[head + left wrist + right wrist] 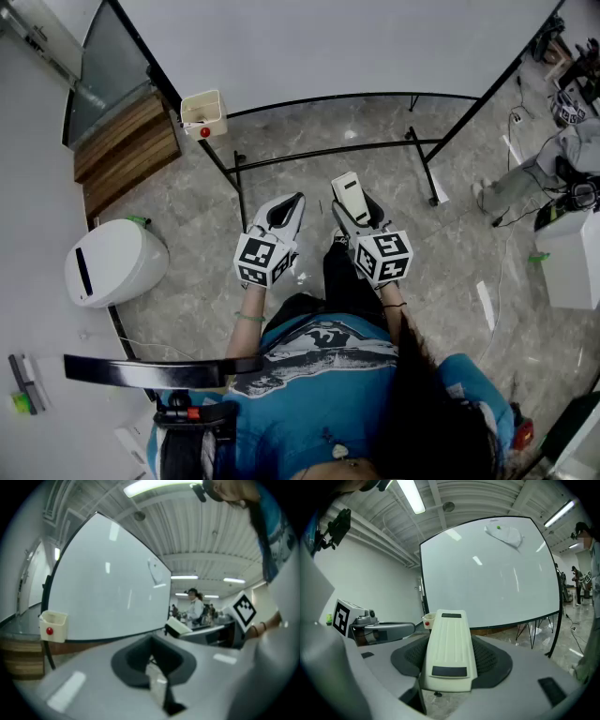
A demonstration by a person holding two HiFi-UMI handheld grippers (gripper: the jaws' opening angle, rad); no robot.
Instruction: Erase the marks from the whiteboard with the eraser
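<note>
The eraser (448, 639), low at the centre of the right gripper view, looks like a light, stiff plastic block, clamped by its long sides in the right gripper (451, 660) below the whiteboard (487, 573), while the left gripper (152, 662) is closed on nothing.

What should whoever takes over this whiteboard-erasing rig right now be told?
Left gripper: shut, nothing between its jaws, held low in front of the person.
Right gripper: shut on the cream plastic eraser, aimed at the large whiteboard on a black frame, not touching it.
Done: the eraser is in hand.
Left: a faint grey smudge with a green dot shows near the board's top edge. Raise the eraser to it and wipe. The rest of the board looks clean, apart from glare.
</note>
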